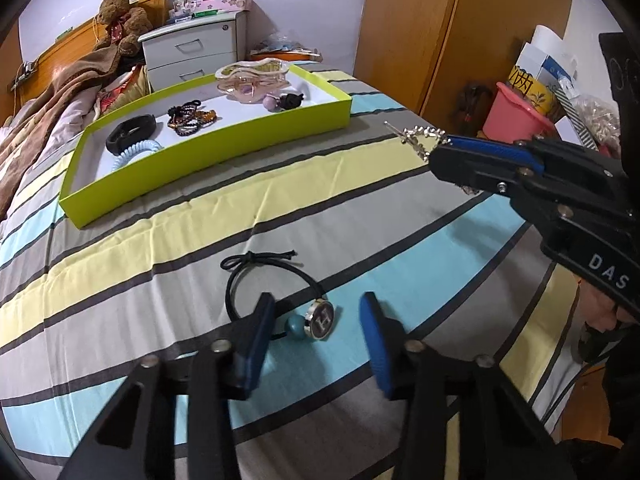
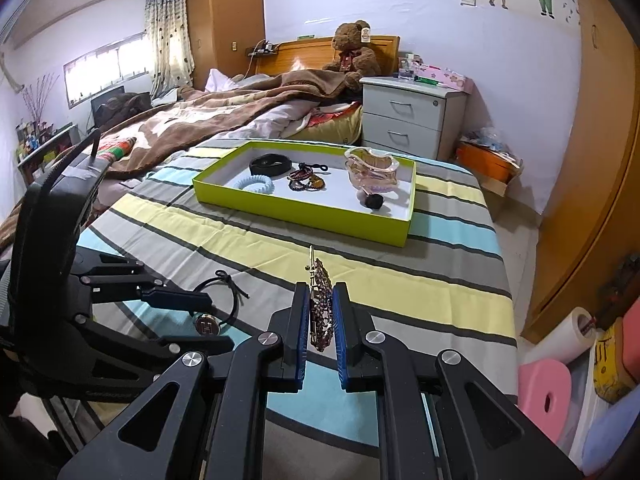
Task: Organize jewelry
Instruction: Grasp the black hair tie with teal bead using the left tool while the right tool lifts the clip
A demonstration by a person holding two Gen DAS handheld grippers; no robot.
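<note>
A black hair tie with a round "H" charm and a teal bead (image 1: 316, 320) lies on the striped bedsheet, also in the right wrist view (image 2: 208, 325). My left gripper (image 1: 316, 320) is open, its fingers on either side of the charm. My right gripper (image 2: 320, 300) is shut on a jewelled hair clip (image 2: 320, 304), held above the sheet; the clip shows in the left wrist view (image 1: 420, 138). A lime-green tray (image 1: 224, 148) (image 2: 304, 212) further back holds a black band, a light blue coil tie, beaded bracelets, a pink wavy dish and a dark bobble.
A brown blanket (image 2: 208, 116) and teddy bear (image 2: 354, 52) lie at the bed's head. A grey nightstand (image 2: 412, 120) stands beside the bed. A wooden wardrobe (image 1: 448, 32), a pink bucket (image 1: 516, 114) and boxes are on the right.
</note>
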